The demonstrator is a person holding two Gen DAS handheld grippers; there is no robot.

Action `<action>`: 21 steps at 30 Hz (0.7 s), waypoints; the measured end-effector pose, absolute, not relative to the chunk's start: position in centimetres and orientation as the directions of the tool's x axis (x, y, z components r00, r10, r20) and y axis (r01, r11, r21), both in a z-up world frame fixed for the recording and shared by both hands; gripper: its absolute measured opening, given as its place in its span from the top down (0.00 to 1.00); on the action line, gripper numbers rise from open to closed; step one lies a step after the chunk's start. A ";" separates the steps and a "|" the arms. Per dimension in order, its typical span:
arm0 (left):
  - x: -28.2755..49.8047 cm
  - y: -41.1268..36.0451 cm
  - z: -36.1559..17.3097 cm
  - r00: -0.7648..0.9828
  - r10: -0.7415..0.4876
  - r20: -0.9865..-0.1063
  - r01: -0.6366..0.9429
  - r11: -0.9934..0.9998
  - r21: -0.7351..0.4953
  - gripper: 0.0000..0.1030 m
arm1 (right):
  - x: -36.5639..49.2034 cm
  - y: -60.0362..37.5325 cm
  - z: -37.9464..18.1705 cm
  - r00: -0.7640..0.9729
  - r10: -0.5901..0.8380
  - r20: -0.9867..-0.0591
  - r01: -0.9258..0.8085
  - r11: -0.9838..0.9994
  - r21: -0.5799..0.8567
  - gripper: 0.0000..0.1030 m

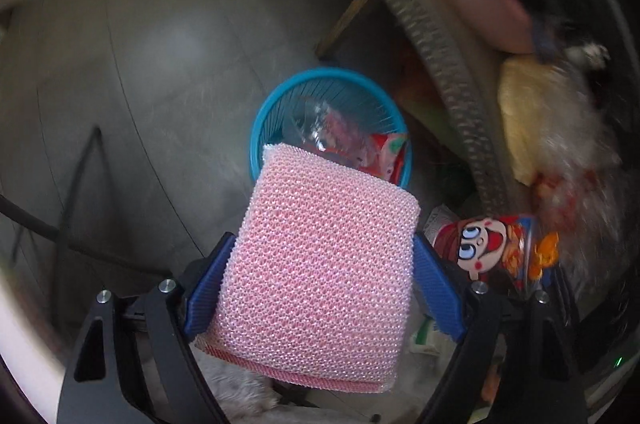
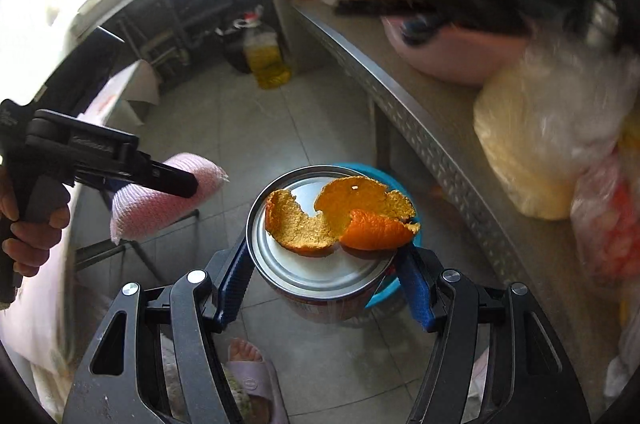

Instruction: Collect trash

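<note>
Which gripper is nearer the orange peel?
Right. The right gripper holds the can bearing the orange peel; the left gripper holds its sponge off to the side.

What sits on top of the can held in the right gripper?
Orange peel lies on the can lid, in curled pieces. The lid beneath the peel is hidden.

Pink mesh sponge (image 1: 320, 264) held up at 6 o'clock of the blue bin (image 1: 264, 128); orange peel (image 2: 340, 216) sits on an upright tin can (image 2: 320, 276).
</note>
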State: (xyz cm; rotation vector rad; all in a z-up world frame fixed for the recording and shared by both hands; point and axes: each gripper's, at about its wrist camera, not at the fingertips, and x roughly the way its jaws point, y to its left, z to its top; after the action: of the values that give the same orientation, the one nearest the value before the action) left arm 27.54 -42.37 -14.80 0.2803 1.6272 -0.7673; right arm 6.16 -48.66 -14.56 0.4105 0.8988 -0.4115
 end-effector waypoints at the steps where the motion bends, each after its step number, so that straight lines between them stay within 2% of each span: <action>1: 28.1 -43.2 -16.2 -0.238 -0.217 -0.947 0.546 0.776 -0.316 0.19 | 6.5 -49.2 -15.2 0.547 -0.170 -0.820 0.513 0.842 0.167 0.40; 6: 29.4 -45.0 -21.8 -0.295 -0.157 -0.942 0.401 0.875 -0.272 0.16 | 9.0 -51.5 -18.7 0.504 -0.161 -0.849 0.540 0.826 0.164 0.40; 11: 29.4 -45.6 -25.8 -0.420 -0.236 -0.876 0.217 0.911 -0.349 0.13 | 10.6 -52.5 -20.6 0.478 -0.144 -0.866 0.548 0.820 0.166 0.40; 17: 29.8 -44.9 -27.0 -0.458 -0.293 -0.839 0.125 0.914 -0.387 0.10 | 10.5 -52.9 -21.0 0.478 -0.135 -0.868 0.544 0.821 0.172 0.40; 21: 30.4 -44.5 -25.6 -0.439 -0.316 -0.841 0.105 0.912 -0.397 0.10 | 11.4 -53.0 -21.6 0.467 -0.142 -0.873 0.536 0.831 0.151 0.40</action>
State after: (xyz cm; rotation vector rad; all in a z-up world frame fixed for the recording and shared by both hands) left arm 30.41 -44.47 -25.58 -0.1534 1.9713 -0.4787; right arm 11.38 -53.01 -21.57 0.4400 1.0057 -0.4324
